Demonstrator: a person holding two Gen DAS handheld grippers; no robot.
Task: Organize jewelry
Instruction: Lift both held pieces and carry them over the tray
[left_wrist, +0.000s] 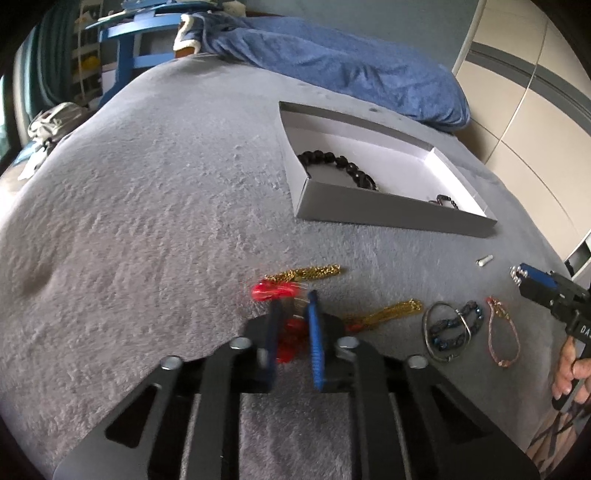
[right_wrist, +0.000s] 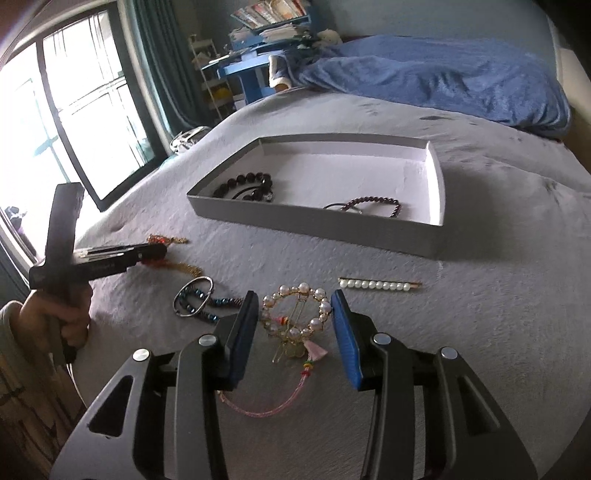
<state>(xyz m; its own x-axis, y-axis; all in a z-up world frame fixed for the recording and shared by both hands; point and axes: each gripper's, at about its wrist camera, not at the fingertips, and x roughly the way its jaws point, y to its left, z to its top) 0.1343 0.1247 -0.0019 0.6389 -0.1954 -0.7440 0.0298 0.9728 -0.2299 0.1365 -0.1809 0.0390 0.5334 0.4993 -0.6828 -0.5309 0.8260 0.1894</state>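
The left gripper (left_wrist: 293, 299) is angling downward with its blue pads nearly together, blurred, while the right gripper (right_wrist: 293, 308), gripped by a hand (left_wrist: 567, 363), is tilting downward with its jaws standing partly apart.

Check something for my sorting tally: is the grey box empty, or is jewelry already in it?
Not empty. The grey box holds a black bead bracelet near one end and a dark red bead bracelet near the other.
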